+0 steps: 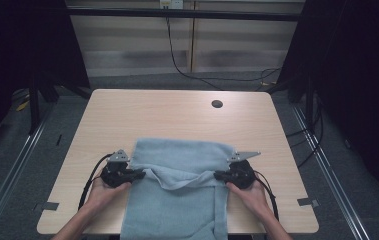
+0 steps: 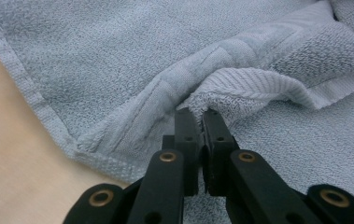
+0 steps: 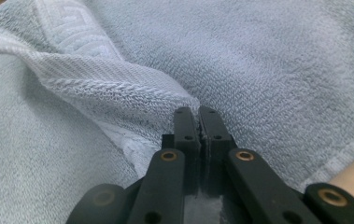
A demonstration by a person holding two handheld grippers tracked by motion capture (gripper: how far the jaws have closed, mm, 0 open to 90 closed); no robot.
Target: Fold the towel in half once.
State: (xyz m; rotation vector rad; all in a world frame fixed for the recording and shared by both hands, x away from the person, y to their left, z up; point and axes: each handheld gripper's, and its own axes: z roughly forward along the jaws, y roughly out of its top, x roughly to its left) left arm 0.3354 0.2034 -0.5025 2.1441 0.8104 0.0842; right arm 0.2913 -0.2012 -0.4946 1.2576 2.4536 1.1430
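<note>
A light blue-grey towel [image 1: 177, 195] lies on the wooden table [image 1: 177, 112] and hangs over its near edge. A folded hem band stretches across it between my two grippers. My left gripper [image 1: 139, 175] sits at the towel's left side, shut on a corner of the hem [image 2: 212, 100]. At the towel's right side my right gripper [image 1: 219, 175] is shut on the other end of the hem [image 3: 165, 100]. In both gripper views the black jaws stand pressed together with towel cloth pinched at their tips. Both grippers are low, close to the towel's surface.
A round cable hole [image 1: 217, 104] lies at the table's far right. The far half of the table is bare wood. Black cables [image 1: 89, 180] trail from the grippers toward the near edge. Dark frame posts stand left and right of the table.
</note>
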